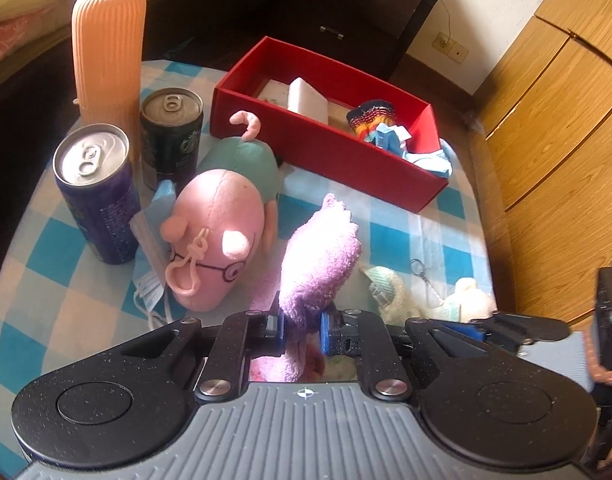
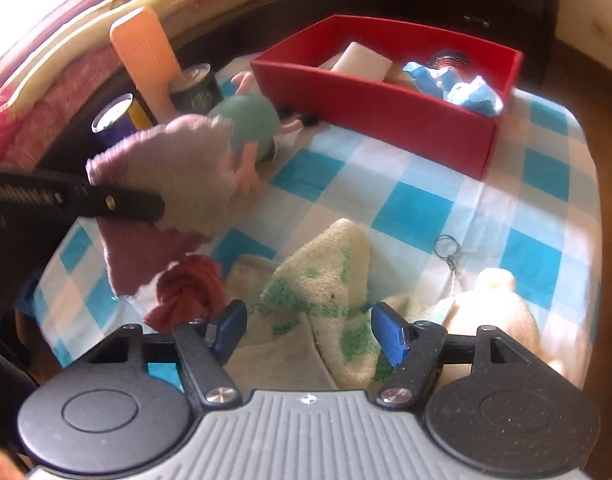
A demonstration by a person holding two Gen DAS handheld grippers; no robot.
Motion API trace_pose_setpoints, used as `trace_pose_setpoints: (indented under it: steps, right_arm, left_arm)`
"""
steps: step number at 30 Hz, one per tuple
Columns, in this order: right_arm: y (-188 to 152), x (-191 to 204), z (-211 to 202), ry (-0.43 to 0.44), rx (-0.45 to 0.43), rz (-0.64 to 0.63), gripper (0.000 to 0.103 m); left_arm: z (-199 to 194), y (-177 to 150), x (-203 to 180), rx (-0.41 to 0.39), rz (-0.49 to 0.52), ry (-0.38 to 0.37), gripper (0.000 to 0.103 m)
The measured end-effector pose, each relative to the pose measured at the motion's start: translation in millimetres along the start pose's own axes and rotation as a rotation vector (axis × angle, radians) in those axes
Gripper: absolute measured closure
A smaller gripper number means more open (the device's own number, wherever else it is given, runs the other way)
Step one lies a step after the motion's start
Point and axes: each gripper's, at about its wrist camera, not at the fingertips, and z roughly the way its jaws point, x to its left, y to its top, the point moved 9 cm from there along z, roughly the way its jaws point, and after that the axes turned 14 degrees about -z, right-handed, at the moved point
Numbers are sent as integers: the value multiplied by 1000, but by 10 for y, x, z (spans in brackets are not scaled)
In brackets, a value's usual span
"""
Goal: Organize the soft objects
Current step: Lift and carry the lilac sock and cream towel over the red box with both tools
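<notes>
Left gripper (image 1: 302, 326) is clamped on a fluffy purple cloth (image 1: 319, 264), which is held up above the checked tablecloth (image 1: 405, 216). Right gripper (image 2: 307, 330) is spread wide, with a cream towel (image 2: 325, 280) lying between its fingers, before the red box (image 2: 369, 100).

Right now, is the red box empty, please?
No. The red box holds a white block, blue cloth and a striped knit piece.

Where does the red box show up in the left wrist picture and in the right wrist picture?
Left wrist view: the red box sits upper centre-right on the checked tablecloth, beyond the pig plush.
Right wrist view: upper right, its near wall facing the camera.
Shared landmark: the ribbed peach cylinder stands left of the box in both.
</notes>
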Motion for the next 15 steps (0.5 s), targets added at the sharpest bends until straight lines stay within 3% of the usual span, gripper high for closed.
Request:
trace_pose_setpoints:
  steps: [2,3,4,5,6,15]
  right_arm:
    - [-34,20,92,-2,28,-14,56]
    - [-67,23,152,-10,55,-19,63]
    - [-104,13,202,-20,79,-11,73]
    - [-137,6,246,-16,103,-2,94]
    - [-156,4,265,-8,113,9,103]
    - [-28,-66,-100,62,-22,119,103]
  left_arm:
    - [-15,-9,-2,8,-7,-20,90]
    - [-19,-11,-4,12,-11,-28,90]
    - [-29,-10,-5,14,-16,-37,90]
    - [-42,-5,-5,12,-20,-44,90]
    - [-62,3,-5,10,-22,-49,90]
    - [-169,59,-52,1,-47,-104,88]
